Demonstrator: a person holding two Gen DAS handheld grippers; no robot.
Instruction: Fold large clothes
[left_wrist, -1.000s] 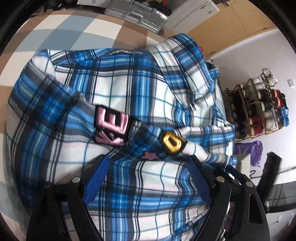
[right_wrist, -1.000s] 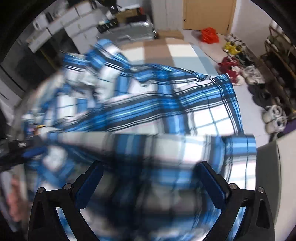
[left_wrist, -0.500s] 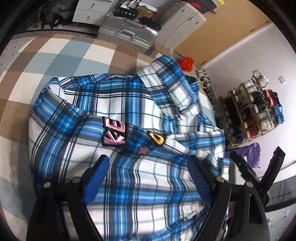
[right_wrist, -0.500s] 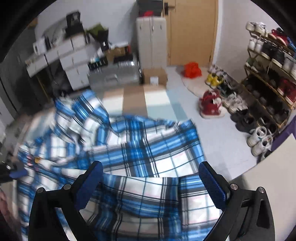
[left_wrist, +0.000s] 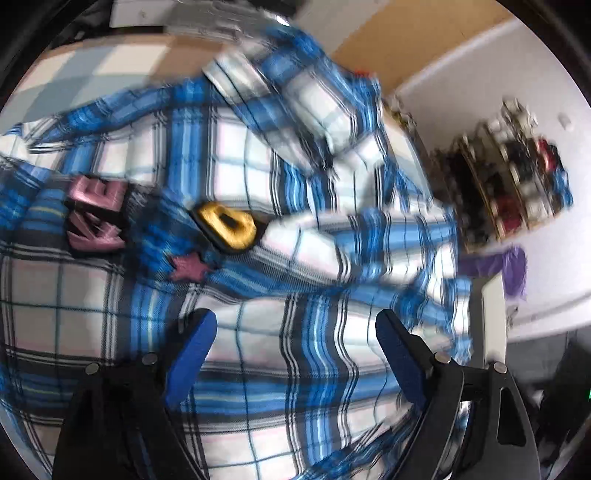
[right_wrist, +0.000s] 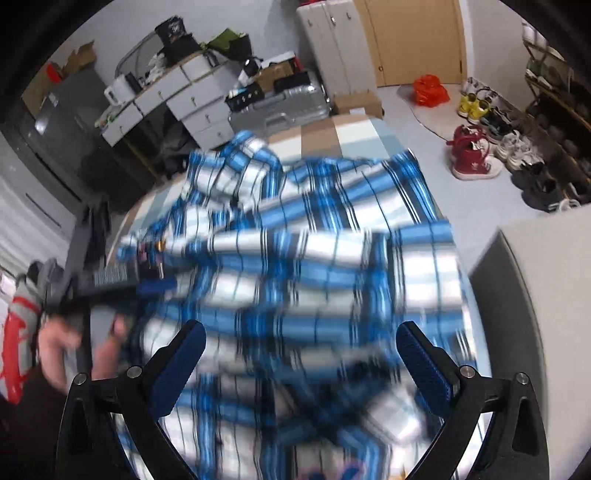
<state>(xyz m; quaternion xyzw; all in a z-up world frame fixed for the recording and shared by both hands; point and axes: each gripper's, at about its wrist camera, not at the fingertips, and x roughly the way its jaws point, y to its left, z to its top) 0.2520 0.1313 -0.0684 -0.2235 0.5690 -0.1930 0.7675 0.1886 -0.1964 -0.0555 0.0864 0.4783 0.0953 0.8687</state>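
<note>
The plaid shirt (left_wrist: 258, 192) fills most of both wrist views, spread over a checked surface (left_wrist: 92, 70) whose tan and pale blue squares show at the upper left of the left view and at top centre of the right view; whether that is a bed or a table I cannot tell. The left claw (left_wrist: 295, 332) sits at the bottom of its frame with its fingers wide apart, cloth lying between and beneath them but not pinched. The right claw (right_wrist: 299, 347) is likewise spread at the bottom of its frame, with bunched, blurred fabric under it. The left claw also shows at the left edge of the right view, reaching into the shirt's side. The collar (left_wrist: 306, 96) lies toward the top of the left frame, and the pink letter patch (left_wrist: 98, 214), the yellow patch (left_wrist: 229, 227) and a small star (left_wrist: 188, 267) mark the chest at centre left. A sleeve or folded band (right_wrist: 295, 254) crosses the middle of the right view. Both views are smeared, so edges are hard to place. The step in hand looks like taking a fresh hold for the next fold. To do it well, each claw should close on a clean hem or seam rather than a bunch of layers, and both should lift evenly so the plaid lines stay straight and the crease falls clear of the patches.
</note>
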